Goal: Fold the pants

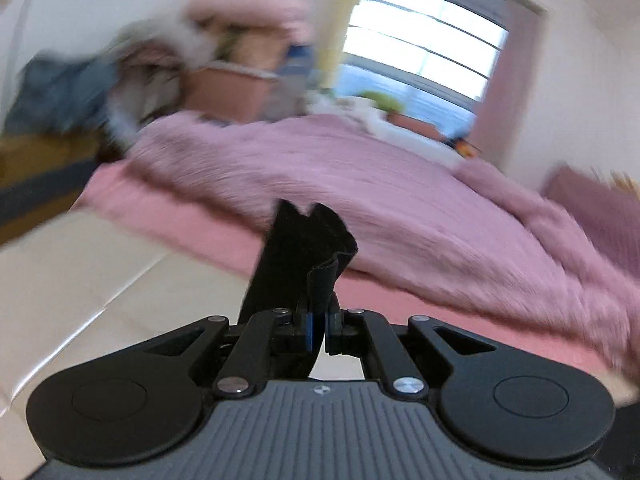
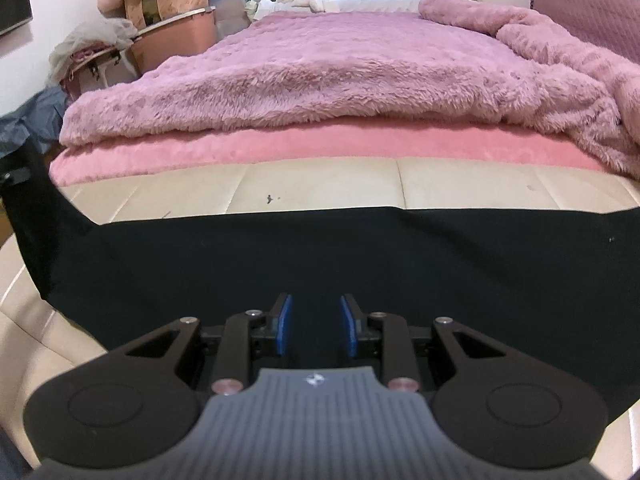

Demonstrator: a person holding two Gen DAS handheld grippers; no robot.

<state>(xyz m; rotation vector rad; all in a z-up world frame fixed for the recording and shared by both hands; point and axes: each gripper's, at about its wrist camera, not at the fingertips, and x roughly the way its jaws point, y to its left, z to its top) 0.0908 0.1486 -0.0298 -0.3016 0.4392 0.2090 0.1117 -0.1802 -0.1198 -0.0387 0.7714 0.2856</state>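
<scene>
The black pants (image 2: pixel 320 252) lie spread flat across the cream bench in the right wrist view, their far edge running left to right. My right gripper (image 2: pixel 316 330) is open, its blue pads (image 2: pixel 285 324) apart just above the near part of the pants. My left gripper (image 1: pixel 318 326) is shut on a bunched end of the black pants (image 1: pixel 304 248), which stands up from between the pads, lifted above the bench. The left wrist view is blurred by motion.
The cream padded bench (image 2: pixel 320 188) stands at the foot of a bed with a fluffy pink blanket (image 2: pixel 340 72). Suitcases, bags and clothes (image 2: pixel 168 28) are stacked at the left. A window (image 1: pixel 420 44) is behind the bed.
</scene>
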